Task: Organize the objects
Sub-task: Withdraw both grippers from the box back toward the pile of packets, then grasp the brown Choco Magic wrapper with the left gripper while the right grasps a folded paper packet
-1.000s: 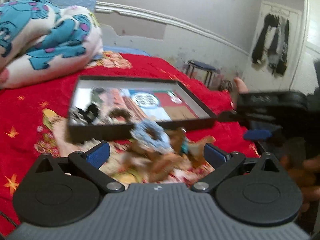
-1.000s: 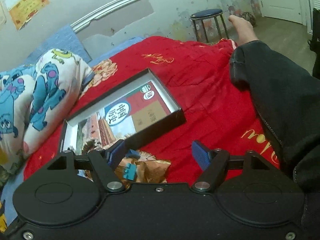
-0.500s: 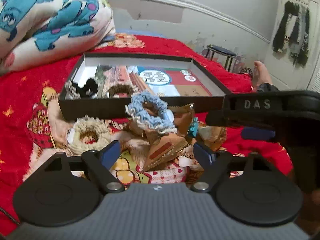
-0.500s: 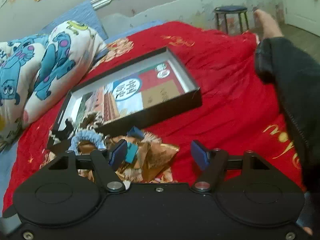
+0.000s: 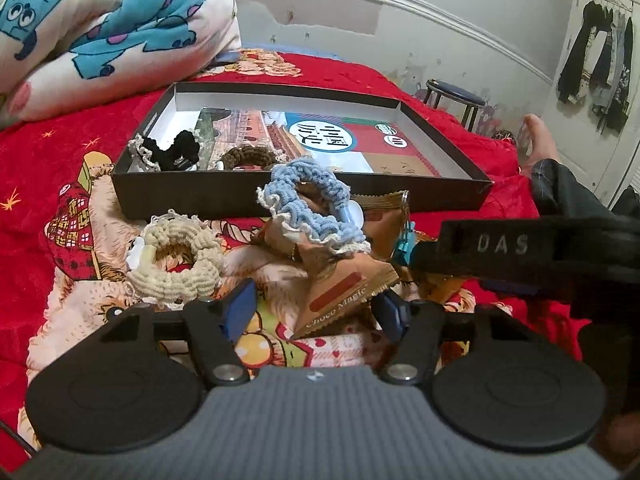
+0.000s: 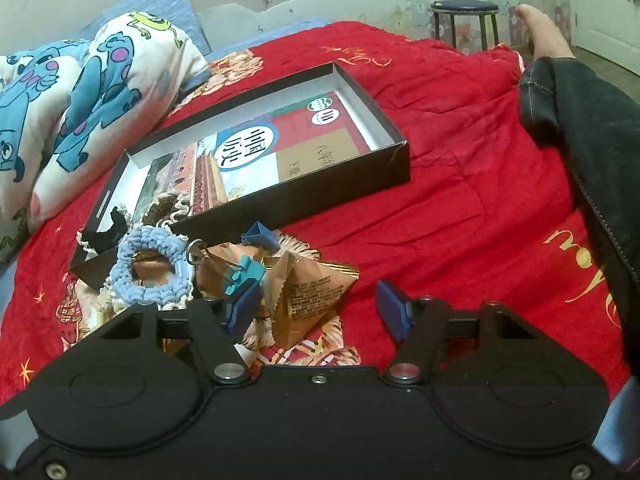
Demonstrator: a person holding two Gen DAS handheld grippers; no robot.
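beige scrunchie (image 5: 174, 258) shows only from the left; both grippers' fingers (image 5: 240, 312) (image 6: 394, 314) spread, empty (over the snack packets (image 6: 308, 292))

Blue scrunchie (image 5: 314, 204) hides the wrapper (image 5: 344, 300) top

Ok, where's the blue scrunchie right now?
The blue scrunchie lies atop the snack packets, outside the box's front wall, right of the cream scrunchie.

Black hand-held gripper (image 6: 316, 308), blue fingertips (image 6: 390, 314)
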